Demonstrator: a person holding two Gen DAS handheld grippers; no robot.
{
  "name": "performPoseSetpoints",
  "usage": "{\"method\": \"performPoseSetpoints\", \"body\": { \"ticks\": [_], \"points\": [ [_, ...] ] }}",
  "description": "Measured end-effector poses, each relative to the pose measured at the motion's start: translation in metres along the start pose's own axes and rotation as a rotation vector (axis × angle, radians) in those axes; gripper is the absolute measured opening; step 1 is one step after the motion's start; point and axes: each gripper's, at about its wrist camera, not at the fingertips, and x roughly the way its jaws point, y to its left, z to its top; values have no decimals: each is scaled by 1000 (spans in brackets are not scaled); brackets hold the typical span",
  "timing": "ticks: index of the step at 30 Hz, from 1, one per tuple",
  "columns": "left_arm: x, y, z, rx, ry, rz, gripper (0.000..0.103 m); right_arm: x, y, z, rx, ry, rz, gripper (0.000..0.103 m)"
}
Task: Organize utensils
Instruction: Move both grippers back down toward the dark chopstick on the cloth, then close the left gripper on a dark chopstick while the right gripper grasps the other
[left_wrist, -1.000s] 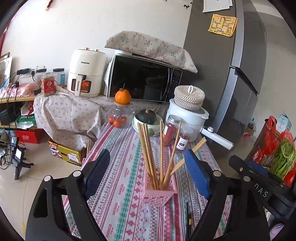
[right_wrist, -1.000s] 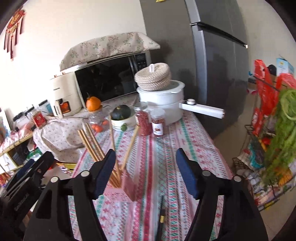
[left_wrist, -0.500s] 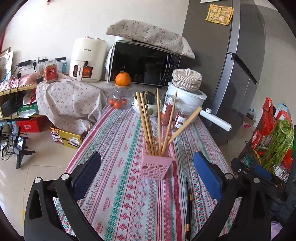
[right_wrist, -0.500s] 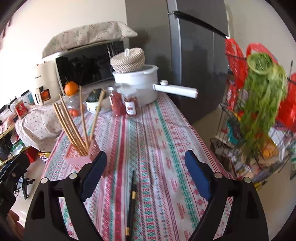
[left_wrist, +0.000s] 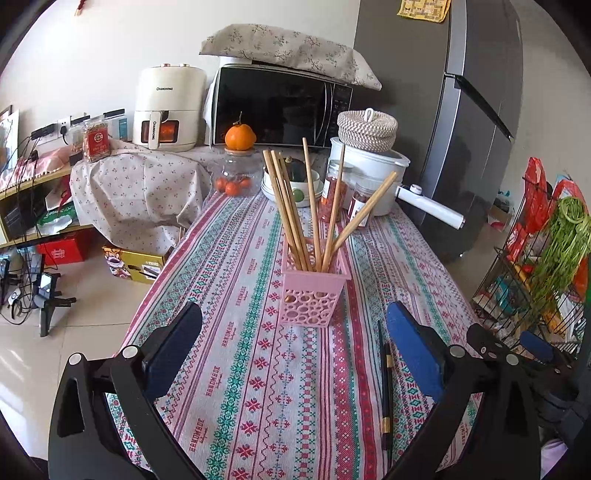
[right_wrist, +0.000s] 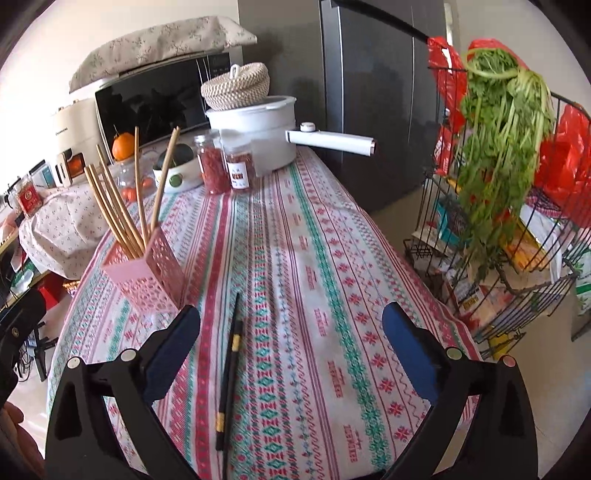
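Left wrist view: compared with a second ago, the left gripper (left_wrist: 293, 347) has pulled back from the pink holder (left_wrist: 312, 295), which then sat between its pads and now stands clear ahead of them on the striped tablecloth (left_wrist: 236, 295). The black chopsticks (left_wrist: 385, 384), barely visible at the bottom edge before, now show along most of their length. They lie flat on the cloth just inside the right pad, long axis running nearly straight away from the camera, with the gold-banded ends nearest. The wooden chopsticks (left_wrist: 295, 206) stand fanned in the holder, tips up, one leaning hard toward the white pot (left_wrist: 369, 177). The left gripper hovers low over the near end of the table, level and facing the microwave (left_wrist: 280, 107), with its fingers spread wide and nothing between them.

Right wrist view: the right gripper (right_wrist: 291, 347) has swung right and drawn back since the earlier frame; the pink holder (right_wrist: 147, 273), once half hidden behind the left pad, now stands well clear, up and to the left. The black chopsticks (right_wrist: 229, 373) lie between the pads, nearer the left one, pointing away with a slight rightward tilt at the far tips. This gripper's fingers are also spread and empty, tilted down over the cloth, with the wire basket (right_wrist: 517, 288) of greens to its right.
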Motion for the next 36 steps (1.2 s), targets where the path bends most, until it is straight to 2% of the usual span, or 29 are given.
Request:
{"method": "performPoseSetpoints", "body": {
  "ticks": [5,9,15,20,23,28,36],
  "points": [
    [8,-2,-8,19,44,10,96,3,-10,-9,-8,40,-10,96],
    [21,1,-16,17,129,7,96,9,-25,-18,-28,74,-32,96],
    [63,5,-29,-40,369,-32,96,23,-63,-25,64,135,-41,96],
    [100,-4,-36,-70,520,-15,96,30,-86,-27,131,168,-26,96],
    [124,-16,-37,-96,607,-17,96,35,-97,-28,177,198,20,96],
    [150,-38,-32,-182,664,-2,96,37,-110,-29,247,222,73,96],
    [185,-69,-30,-254,622,128,95,39,-131,-33,352,261,142,96]
  ]
}}
